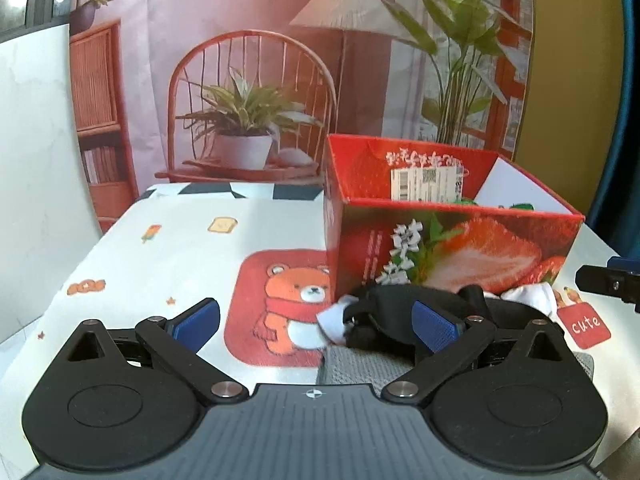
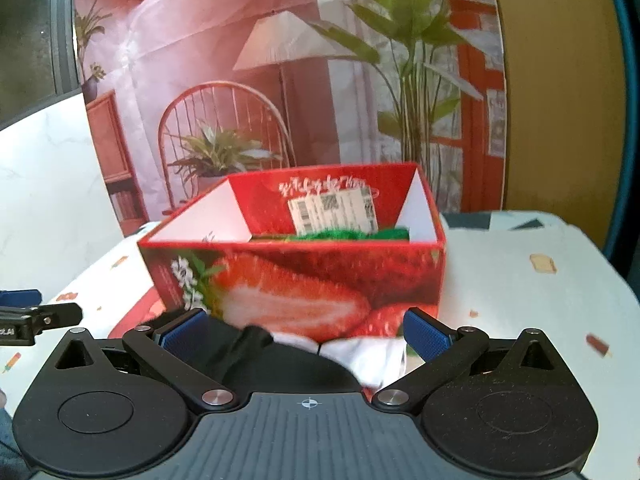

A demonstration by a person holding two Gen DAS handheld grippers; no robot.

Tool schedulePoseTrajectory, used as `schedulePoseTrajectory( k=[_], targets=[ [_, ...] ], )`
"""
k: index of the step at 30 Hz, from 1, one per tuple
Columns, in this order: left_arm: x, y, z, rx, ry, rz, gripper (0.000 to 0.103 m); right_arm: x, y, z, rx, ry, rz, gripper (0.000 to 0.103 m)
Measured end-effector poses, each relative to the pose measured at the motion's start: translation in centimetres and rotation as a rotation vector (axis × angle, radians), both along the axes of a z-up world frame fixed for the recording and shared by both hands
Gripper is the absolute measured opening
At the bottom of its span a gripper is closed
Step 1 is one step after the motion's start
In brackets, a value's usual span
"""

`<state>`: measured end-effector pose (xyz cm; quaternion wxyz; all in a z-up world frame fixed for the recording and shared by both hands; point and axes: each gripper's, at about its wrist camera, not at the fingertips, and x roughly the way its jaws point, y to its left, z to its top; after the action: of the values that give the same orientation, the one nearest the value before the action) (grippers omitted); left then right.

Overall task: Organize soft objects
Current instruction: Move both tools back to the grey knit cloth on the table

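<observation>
Your left hand-held gripper [image 1: 316, 320] hangs wide and empty. The limp black-and-white fabric sock bundle [image 1: 384, 312] lies against the red strawberry-printed cardboard box [image 1: 452, 240], mid-bench; pinch its bunched middle. Your right hand-held gripper [image 2: 306, 330] straddles it, wide.

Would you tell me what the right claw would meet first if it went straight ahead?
Most likely the black-and-white cloth lying between its open fingers, then the strawberry box just behind; depth is hard to judge.
</observation>
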<state>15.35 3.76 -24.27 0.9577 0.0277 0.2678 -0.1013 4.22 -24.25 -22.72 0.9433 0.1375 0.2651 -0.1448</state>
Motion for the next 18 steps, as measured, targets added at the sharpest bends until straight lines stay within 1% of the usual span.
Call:
schedulePoseTrajectory(
  k=[7, 11, 14, 18],
  targets=[
    [-0.7, -1.0, -1.4, 0.009, 0.016, -0.011, 0.103, -1.4, 0.7, -2.0, -0.018, 0.047, -0.031, 0.103],
    [-1.0, -1.2, -2.1, 0.018, 0.027, -0.009, 0.103, -2.6, 0.9, -3.0, -0.018, 0.043, -0.063, 0.103],
    [-1.4, -1.1, -2.5, 0.009, 0.032, -0.009, 0.103, -3.3, 1.3, -3.6, -0.047, 0.048, -0.072, 0.103],
    [-1.7, -1.2, -3.3, 0.023, 0.046, -0.03, 0.103, -3.9, 1.9, -4.5, -0.062, 0.088, -0.067, 0.103]
  ],
)
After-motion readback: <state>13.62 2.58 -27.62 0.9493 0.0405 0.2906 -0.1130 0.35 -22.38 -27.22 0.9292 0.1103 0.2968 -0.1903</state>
